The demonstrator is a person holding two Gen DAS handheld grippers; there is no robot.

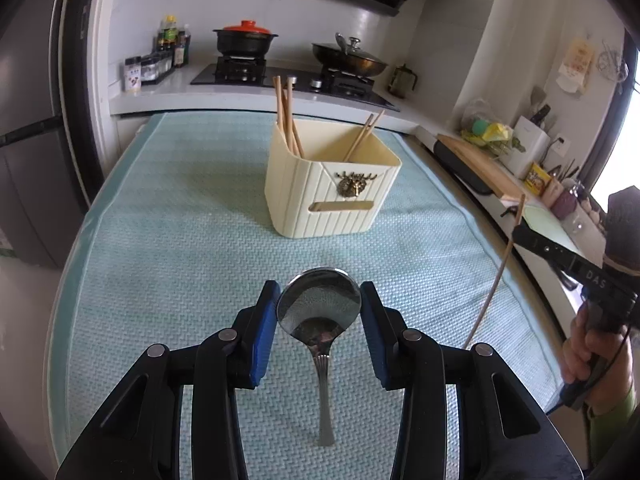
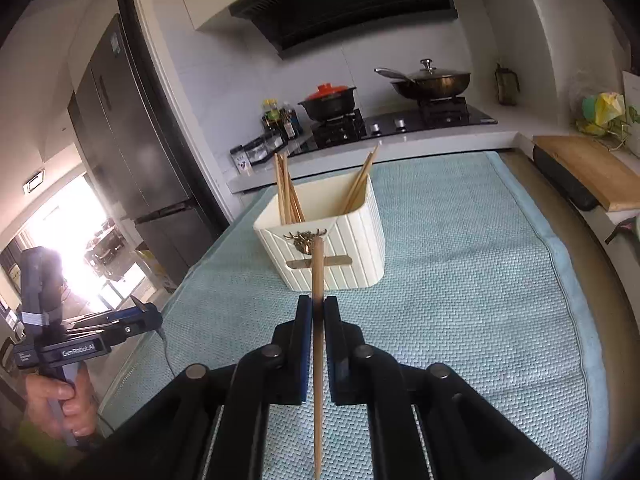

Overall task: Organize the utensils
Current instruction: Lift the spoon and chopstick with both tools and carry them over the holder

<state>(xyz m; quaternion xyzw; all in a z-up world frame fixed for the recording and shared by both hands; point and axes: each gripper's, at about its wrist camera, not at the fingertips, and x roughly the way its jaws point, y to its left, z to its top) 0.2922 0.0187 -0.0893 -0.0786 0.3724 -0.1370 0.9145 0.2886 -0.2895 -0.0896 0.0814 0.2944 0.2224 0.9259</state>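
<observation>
A cream ribbed utensil holder (image 1: 332,184) stands on the light blue mat, with several wooden chopsticks (image 1: 288,116) in its compartments; it also shows in the right wrist view (image 2: 340,248). A metal spoon (image 1: 320,312) lies on the mat, its bowl between the fingers of my left gripper (image 1: 319,298), which is open around it. My right gripper (image 2: 318,306) is shut on a wooden chopstick (image 2: 318,272), held above the mat in front of the holder. That chopstick (image 1: 496,272) and the right gripper also show at the right of the left wrist view.
The light blue mat (image 1: 180,220) covers the table. Behind it a stove with a red-lidded black pot (image 1: 245,38) and a wok (image 1: 350,58). A wooden cutting board (image 2: 592,168) lies at the right. A dark fridge (image 2: 132,140) stands at the left.
</observation>
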